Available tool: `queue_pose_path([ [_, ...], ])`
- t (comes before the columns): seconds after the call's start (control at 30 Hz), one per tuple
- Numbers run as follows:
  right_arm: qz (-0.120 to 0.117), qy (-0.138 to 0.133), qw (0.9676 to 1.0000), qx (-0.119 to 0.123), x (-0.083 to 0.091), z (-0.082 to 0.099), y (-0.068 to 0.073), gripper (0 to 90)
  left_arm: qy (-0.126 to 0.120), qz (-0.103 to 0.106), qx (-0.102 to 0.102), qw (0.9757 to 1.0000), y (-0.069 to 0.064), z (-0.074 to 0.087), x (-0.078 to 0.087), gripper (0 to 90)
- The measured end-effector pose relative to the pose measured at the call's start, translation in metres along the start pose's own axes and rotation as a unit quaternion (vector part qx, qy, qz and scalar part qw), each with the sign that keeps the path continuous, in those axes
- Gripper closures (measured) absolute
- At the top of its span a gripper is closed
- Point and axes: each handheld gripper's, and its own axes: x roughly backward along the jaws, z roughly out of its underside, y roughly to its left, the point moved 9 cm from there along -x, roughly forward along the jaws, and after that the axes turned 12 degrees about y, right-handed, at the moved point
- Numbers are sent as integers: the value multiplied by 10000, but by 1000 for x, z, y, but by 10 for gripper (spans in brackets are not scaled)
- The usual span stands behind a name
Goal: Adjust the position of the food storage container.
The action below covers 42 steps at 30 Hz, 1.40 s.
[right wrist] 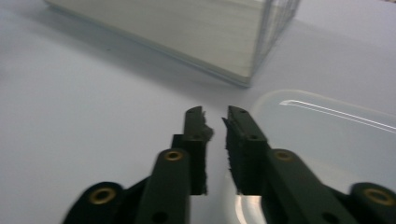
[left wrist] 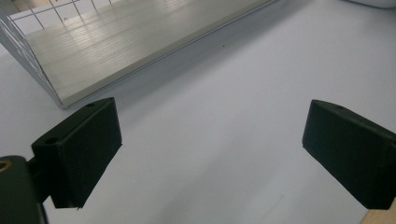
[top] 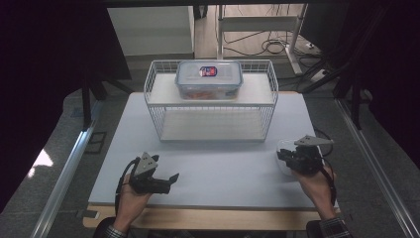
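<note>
Lid rim sits pinched between my right jaws, nearly clenched — my left jaws gape, released. Thin plastic could slip free — my grip looks shallow.

The wire rack was white-coated metal with pale wooden shelves. The lidded box and the lid were clear glossy plastic; the table looked matt.
</note>
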Motion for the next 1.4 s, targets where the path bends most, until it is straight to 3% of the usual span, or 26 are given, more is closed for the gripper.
queue_pose_path([
  [0.07,141,-27,9999,-56,3,1,-11,895,4,14,1,10000,0,0,0,45],
  [0.1,275,-34,9995,-141,5,2,-22,900,14,17,-8,10000,0,0,-1,45],
  [0.13,275,-34,9995,-141,5,2,-22,900,14,17,-8,10000,0,0,-1,45],
  [0.2,481,-2,9984,-288,6,4,-38,900,21,18,-13,10000,-1,0,-1,46],
  [0.27,528,1,9981,-314,6,5,-42,900,26,17,-10,10000,0,0,-1,46],
  [0.37,795,27,9957,-475,9,9,-64,900,39,30,-2,10000,0,1,-2,46],
  [0.7,1262,26,9885,-828,17,21,-100,900,59,47,5,10000,1,1,-2,49],
  [0.87,1374,47,9861,-935,17,26,-111,900,76,61,7,10000,1,2,-4,49],
  [0.9,1475,78,9840,-991,17,29,-117,900,76,71,13,9999,0,2,-4,50],
  [1.07,1457,138,9830,-1105,14,35,-124,900,84,82,13,9999,0,2,-4,50],
  [1.3,1291,205,9853,-1103,8,35,-118,900,108,100,9,9999,-1,3,-6,51],
  [1.4,1166,283,9872,-1048,2,34,-109,900,119,96,-1,9999,-1,3,-6,52],
])
